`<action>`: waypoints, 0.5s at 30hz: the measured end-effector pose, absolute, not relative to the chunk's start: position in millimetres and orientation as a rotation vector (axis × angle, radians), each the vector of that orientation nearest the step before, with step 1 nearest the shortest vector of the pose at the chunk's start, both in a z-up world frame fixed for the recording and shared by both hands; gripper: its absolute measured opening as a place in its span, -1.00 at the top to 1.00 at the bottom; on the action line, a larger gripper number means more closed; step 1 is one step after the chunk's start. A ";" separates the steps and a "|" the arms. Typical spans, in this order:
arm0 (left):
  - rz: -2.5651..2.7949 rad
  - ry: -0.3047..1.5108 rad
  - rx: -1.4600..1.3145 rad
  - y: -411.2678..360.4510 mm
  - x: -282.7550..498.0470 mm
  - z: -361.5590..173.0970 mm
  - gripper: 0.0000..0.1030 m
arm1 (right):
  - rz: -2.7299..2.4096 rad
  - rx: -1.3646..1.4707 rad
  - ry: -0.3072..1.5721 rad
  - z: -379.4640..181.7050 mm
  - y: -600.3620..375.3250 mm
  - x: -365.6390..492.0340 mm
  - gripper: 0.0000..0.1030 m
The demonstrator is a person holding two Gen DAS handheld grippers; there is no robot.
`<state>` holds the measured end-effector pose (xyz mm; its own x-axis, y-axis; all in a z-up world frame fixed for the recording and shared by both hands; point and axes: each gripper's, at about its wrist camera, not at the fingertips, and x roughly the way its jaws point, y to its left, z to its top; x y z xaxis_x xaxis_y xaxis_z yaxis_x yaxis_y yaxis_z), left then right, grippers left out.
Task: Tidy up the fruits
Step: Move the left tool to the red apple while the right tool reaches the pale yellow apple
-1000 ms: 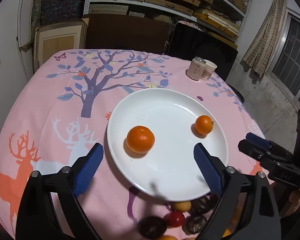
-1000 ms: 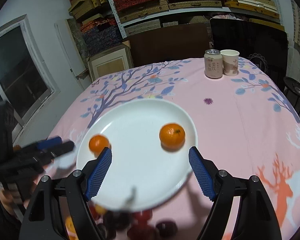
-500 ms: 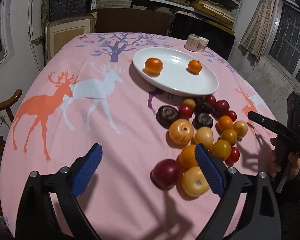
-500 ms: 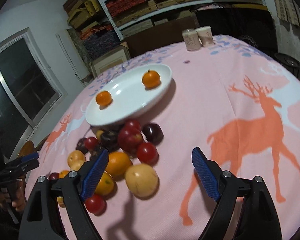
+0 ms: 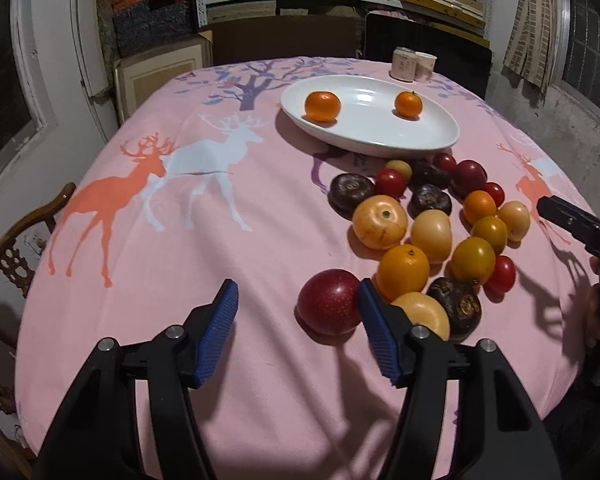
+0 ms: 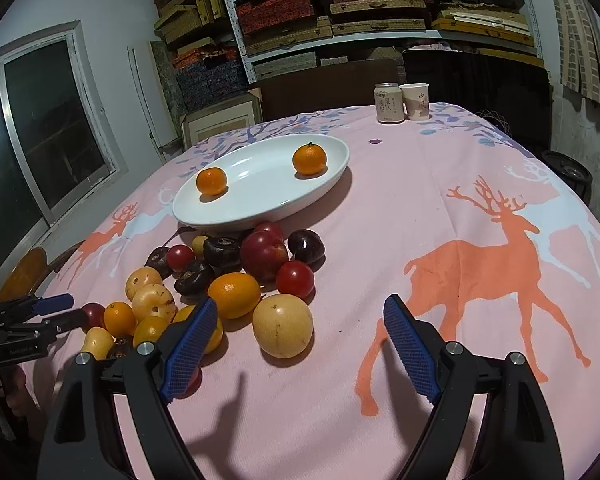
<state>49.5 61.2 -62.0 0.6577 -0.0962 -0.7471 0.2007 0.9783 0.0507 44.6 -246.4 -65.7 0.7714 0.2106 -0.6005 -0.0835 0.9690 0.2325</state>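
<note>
Left wrist view: the left gripper (image 5: 296, 312) is seen closing, a red fruit (image 5: 329, 301) between its jaws, not yet gripped; the right gripper (image 6: 298, 336) is held released.

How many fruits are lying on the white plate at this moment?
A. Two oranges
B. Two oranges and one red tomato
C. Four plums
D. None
A: the white plate holds only two oranges, one near its left side and one near its right; all the other fruits lie in a pile on the tablecloth in front of the plate.
</note>
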 end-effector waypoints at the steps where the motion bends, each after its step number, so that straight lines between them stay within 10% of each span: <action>1: -0.153 0.826 0.161 59.5 48.8 -61.4 -0.18 | 0.160 0.199 0.673 -66.2 -246.6 44.3 -0.67; 15: -0.317 0.986 -0.040 66.6 60.0 -70.2 0.06 | 0.170 0.246 0.674 -68.8 -251.7 45.8 -0.67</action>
<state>60.0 66.6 -70.2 0.5096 -0.2813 -0.8131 0.2457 0.9533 -0.1758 45.8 -251.7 -68.8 0.7691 0.2344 -0.5946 -0.0762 0.9573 0.2787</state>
